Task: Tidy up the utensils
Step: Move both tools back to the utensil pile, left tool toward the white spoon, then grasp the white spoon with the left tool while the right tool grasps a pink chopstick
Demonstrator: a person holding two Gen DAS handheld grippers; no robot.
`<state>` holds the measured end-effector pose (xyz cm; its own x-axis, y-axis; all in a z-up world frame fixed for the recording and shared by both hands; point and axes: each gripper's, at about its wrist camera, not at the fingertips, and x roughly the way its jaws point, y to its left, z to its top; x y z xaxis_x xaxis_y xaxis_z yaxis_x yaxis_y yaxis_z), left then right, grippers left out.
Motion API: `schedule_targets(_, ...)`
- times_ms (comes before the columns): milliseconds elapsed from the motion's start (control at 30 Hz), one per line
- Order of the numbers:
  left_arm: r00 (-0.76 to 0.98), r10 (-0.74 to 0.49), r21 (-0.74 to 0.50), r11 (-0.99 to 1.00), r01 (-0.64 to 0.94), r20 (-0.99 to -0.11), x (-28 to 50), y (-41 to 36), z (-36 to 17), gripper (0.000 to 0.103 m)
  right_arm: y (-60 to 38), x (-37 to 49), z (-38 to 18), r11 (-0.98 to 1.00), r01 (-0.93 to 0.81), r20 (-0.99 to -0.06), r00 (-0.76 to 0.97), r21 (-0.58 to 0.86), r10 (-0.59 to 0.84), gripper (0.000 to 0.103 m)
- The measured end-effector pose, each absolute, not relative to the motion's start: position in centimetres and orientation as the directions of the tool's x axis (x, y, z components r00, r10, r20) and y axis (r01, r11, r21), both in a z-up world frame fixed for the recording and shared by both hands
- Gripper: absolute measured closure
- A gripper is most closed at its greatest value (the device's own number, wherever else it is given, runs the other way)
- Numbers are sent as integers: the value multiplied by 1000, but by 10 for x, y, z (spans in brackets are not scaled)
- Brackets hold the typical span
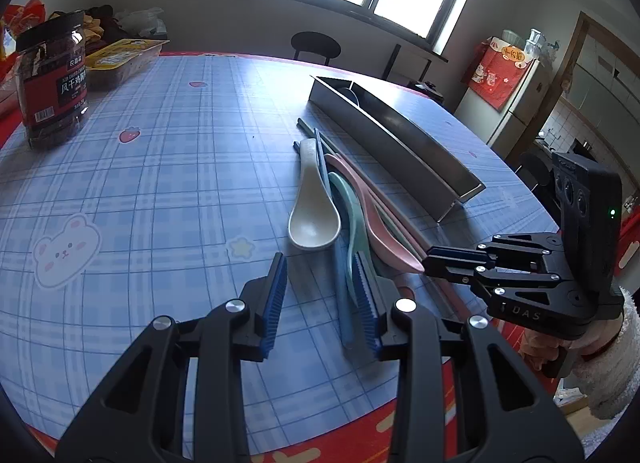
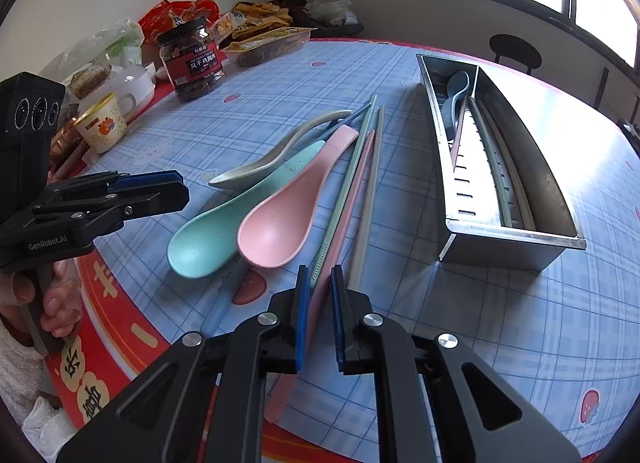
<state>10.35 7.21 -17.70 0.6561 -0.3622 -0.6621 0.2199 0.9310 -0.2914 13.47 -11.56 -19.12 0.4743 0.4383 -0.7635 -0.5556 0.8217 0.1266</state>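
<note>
A beige spoon (image 1: 314,223), a green spoon (image 2: 208,239) and a pink spoon (image 2: 276,231) lie together on the blue plaid tablecloth, among several pastel chopsticks. My right gripper (image 2: 320,295) is shut on the near part of a pink chopstick (image 2: 352,199), low over the table; it also shows from the side as the right gripper (image 1: 427,263) by the pink spoon's bowl. My left gripper (image 1: 320,267) is open over the spoon handles, with the end of a blue chopstick (image 1: 344,303) lying loose between its fingers. The steel utensil tray (image 2: 516,231) holds a dark blue spoon (image 2: 456,91) and some chopsticks.
A black-lidded snack jar (image 2: 194,59), a paper cup (image 2: 102,125) and food packets crowd the table's far left. A dark chair (image 1: 316,45) stands behind the table under the window. The red table border runs close under both grippers.
</note>
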Motion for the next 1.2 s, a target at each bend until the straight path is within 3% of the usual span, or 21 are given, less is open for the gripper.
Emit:
schedule_targets(500, 607, -393, -395, 908, 138, -691, 129, 93, -182, 67, -112, 134, -190, 822, -557, -762, 480, 118, 435, 91)
schedule_targets(800, 626, -354, -310, 933, 183, -695, 193, 76, -164, 65, -109, 134, -191, 822, -558, -762, 481, 115, 433, 91)
schedule_targets(1200, 542, -478, -473, 866, 162, -691, 235, 76, -197, 68, -111, 137, -192, 821, -555, -760, 476, 131, 442, 91)
